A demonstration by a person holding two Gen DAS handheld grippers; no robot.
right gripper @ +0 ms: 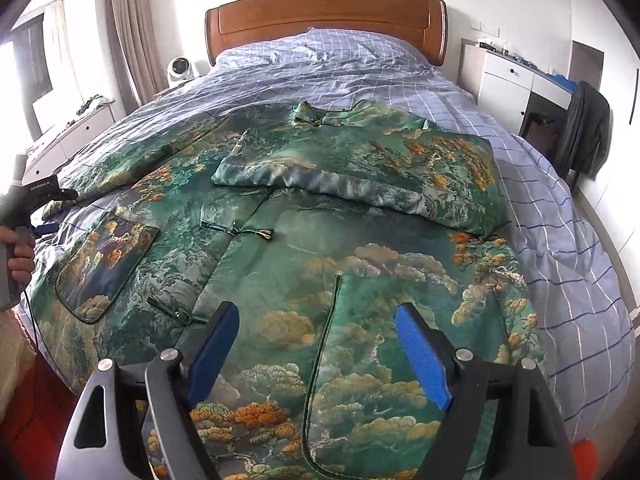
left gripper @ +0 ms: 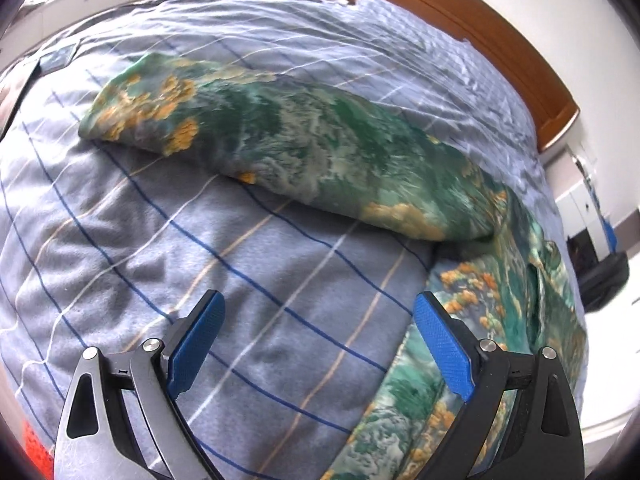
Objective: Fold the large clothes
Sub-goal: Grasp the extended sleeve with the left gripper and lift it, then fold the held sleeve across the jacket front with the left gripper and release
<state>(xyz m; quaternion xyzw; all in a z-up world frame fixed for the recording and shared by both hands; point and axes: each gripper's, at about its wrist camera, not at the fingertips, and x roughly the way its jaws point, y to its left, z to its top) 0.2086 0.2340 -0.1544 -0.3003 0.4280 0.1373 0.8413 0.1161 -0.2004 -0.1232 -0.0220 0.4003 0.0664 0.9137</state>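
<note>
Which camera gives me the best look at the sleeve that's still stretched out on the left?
The left wrist view: the outstretched sleeve fills it, cuff to shoulder. The right wrist view shows it only at the far left, foreshortened and partly behind the left gripper's handle.

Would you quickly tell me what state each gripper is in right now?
Left gripper: open, holding nothing, over the bedcover.
Right gripper: open, holding nothing, above the green jacket.

Your bed [right gripper: 560,240], wooden headboard [right gripper: 326,20] at top centre, wears a blue checked duvet [left gripper: 240,280]; the green printed jacket [right gripper: 320,220] lies spread across the frame's middle and bottom.
</note>
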